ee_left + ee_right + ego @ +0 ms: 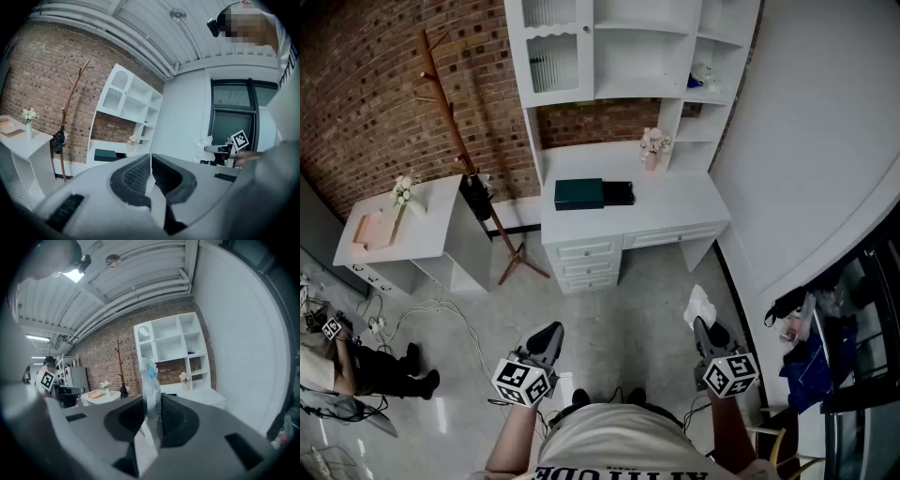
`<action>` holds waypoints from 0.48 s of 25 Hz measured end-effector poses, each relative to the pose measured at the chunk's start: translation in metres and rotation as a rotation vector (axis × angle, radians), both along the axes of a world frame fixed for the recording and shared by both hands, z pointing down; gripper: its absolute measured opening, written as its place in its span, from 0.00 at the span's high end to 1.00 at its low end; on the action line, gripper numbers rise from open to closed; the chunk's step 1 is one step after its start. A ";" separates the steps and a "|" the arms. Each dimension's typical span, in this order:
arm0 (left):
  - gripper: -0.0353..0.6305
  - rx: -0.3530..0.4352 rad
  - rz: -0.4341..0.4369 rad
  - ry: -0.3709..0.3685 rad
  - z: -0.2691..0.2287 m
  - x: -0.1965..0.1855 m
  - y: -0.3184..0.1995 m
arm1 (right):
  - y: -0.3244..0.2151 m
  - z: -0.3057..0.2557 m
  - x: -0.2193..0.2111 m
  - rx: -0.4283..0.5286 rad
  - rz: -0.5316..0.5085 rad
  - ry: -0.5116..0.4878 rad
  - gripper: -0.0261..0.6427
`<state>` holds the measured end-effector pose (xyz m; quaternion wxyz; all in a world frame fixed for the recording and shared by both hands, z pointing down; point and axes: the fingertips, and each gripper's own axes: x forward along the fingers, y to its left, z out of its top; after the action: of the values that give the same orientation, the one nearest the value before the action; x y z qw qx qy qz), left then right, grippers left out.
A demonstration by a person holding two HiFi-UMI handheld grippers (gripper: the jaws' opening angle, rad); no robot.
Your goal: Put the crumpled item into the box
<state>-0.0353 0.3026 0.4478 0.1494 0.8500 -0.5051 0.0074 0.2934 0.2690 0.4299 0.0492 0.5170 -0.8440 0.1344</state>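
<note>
The crumpled item [699, 303] is pinched between the jaws of the right gripper [703, 327] — the pick-up is judged done. The left gripper [546, 336] is pressed together, empty. The box [578, 193], seen on the desk [675, 202] at eleven o'clock from the item and well apart, is not yet reached.
</note>
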 end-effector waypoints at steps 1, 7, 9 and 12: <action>0.90 0.000 0.000 0.001 0.000 -0.001 0.000 | 0.001 0.000 -0.001 -0.001 0.000 0.000 0.84; 0.90 0.000 0.004 0.008 0.001 -0.007 0.000 | 0.003 -0.001 -0.007 0.000 0.002 0.002 0.84; 0.90 -0.002 0.008 0.010 0.002 -0.008 0.000 | 0.003 -0.002 -0.009 0.000 0.006 0.004 0.84; 0.90 -0.002 0.014 0.014 0.002 -0.012 0.000 | 0.004 -0.003 -0.013 0.000 0.011 0.005 0.84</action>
<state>-0.0471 0.3025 0.4499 0.1537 0.8533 -0.4982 0.0028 0.2809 0.2729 0.4270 0.0506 0.5219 -0.8410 0.1335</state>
